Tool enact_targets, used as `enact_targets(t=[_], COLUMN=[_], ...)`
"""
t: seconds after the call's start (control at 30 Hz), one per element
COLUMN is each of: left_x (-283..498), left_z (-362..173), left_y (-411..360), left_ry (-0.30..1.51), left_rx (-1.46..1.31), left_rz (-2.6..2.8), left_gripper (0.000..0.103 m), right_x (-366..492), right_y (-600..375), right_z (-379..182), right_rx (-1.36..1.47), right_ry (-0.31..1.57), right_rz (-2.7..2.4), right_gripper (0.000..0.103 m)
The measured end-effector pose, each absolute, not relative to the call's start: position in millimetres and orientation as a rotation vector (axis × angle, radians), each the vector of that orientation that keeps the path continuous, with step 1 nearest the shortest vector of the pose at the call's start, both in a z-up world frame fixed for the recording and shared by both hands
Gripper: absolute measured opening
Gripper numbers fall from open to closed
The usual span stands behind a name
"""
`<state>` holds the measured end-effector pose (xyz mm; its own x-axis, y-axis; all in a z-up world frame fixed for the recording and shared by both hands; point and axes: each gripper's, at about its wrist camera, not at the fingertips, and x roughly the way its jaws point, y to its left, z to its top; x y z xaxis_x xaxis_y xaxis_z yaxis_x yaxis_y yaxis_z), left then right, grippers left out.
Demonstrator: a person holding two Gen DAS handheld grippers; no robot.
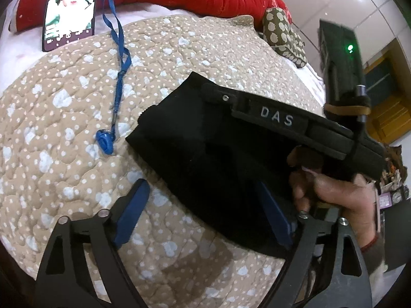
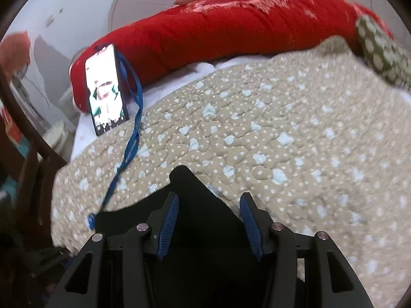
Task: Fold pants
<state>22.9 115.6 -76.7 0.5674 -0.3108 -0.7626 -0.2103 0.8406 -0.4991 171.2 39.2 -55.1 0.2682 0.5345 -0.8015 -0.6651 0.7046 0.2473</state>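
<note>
The black pants (image 1: 205, 159) lie folded in a compact bundle on the beige quilt (image 1: 64, 128). My left gripper (image 1: 201, 183) is open wide: one blue pad is over the quilt and the other over the pants' near edge, neither pressing on them. The right gripper's black casing marked DAS (image 1: 277, 119) reaches over the bundle from the right, held by a hand (image 1: 334, 192). In the right wrist view my right gripper (image 2: 209, 197) is open just above the pants (image 2: 205, 231), with black cloth showing in the gap between its blue pads.
A lit phone (image 2: 106, 89) leans on a long red cushion (image 2: 218, 33) at the bed's far side. Its blue lanyard (image 1: 118, 77) trails across the quilt toward the pants. A green spotted pillow (image 1: 285, 36) lies far right. Dark furniture (image 2: 25, 179) stands off the bed's left edge.
</note>
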Motion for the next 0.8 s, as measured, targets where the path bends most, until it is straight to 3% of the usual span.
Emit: enact_targets(t=[0.07,0.1,0.13,0.17,0.2,0.3,0.47,0.57,0.8], left_x=[24,24,26,28,28,21,-14,-28,-30], left_z=[-77,-77,-76,-76,-74,-54,9,26,-17], left_y=[116,117,117,116,116,116,79,40,-76], left_ry=[0.96,0.946,0.937,0.946,0.95,0.89,0.701,0.687,0.846], left_rx=[-0.604,-0.61,-0.611,-0.59,-0.567,-0.528,-0.351,-0.284,-0.073], left_rz=[-0.068,-0.079,-0.083,-0.077,-0.066,-0.09,-0.189,-0.333,-0.613], left_gripper=[0.087,0.081,0.07,0.046,0.039,0.03,0.03,0.03,0.03], right_x=[176,175,173,170,166,152,118,87,14], right_y=[35,33,32,32,29,15,-50,-100,-233], right_z=[-60,-61,-60,-58,-54,-32,23,48,26], right_rx=[-0.061,-0.041,-0.042,-0.039,-0.037,0.001,0.221,0.317,0.453], right_ry=[1.028,1.018,1.004,0.995,0.976,0.893,0.708,0.604,0.596], right_rz=[0.827,0.821,0.818,0.824,0.827,0.83,0.835,0.799,0.544], right_gripper=[0.046,0.042,0.03,0.022,0.017,0.014,0.013,0.013,0.011])
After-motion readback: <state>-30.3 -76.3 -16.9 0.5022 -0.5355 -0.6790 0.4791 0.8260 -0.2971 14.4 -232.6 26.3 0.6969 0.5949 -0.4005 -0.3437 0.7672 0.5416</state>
